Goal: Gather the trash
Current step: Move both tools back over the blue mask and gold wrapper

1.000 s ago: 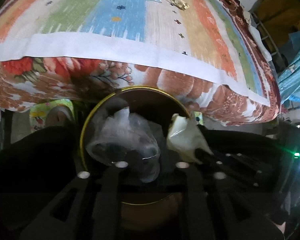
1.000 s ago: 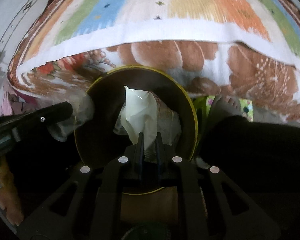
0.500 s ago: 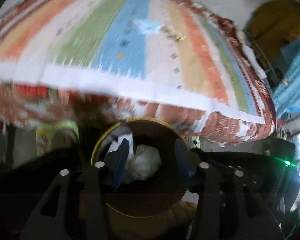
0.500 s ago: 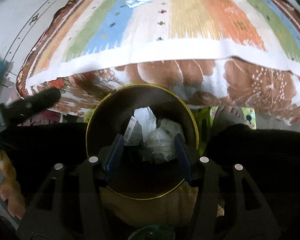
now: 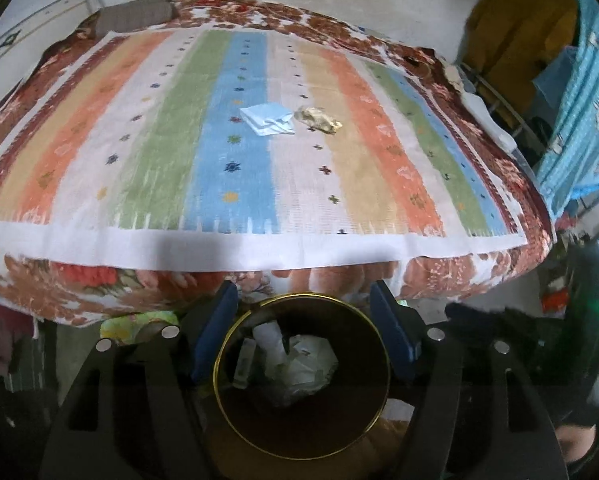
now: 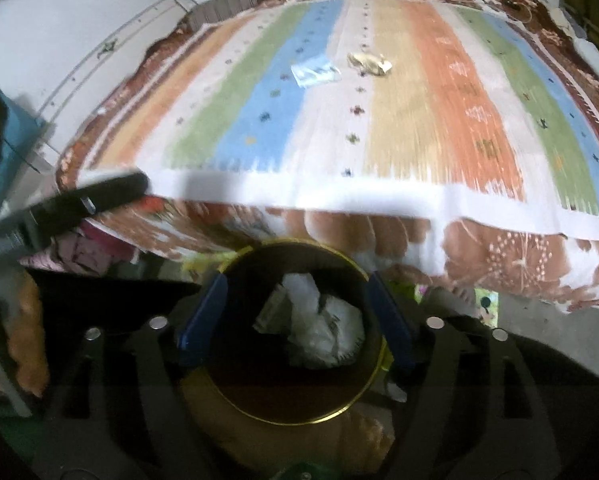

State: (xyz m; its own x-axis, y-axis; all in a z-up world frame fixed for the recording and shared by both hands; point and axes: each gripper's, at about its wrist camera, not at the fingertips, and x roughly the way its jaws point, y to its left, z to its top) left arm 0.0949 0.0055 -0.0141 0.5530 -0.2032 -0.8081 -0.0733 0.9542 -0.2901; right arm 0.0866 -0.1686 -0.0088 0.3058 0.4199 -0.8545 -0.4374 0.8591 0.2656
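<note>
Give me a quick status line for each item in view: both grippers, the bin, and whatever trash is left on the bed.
Left gripper: jaws opening, nothing between them, above the bin.
Right gripper: jaws opening, empty, above the bin.
Bin: upright, open-topped, crumpled wrappers inside.
Blue wrapper: lying flat on the striped blanket, uncollected.
Gold wrapper: crumpled, beside the blue one, uncollected.

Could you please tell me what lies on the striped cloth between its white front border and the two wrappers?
Nothing: in both wrist views the cloth is bare from its border to the blue wrapper and gold wrapper.
</note>
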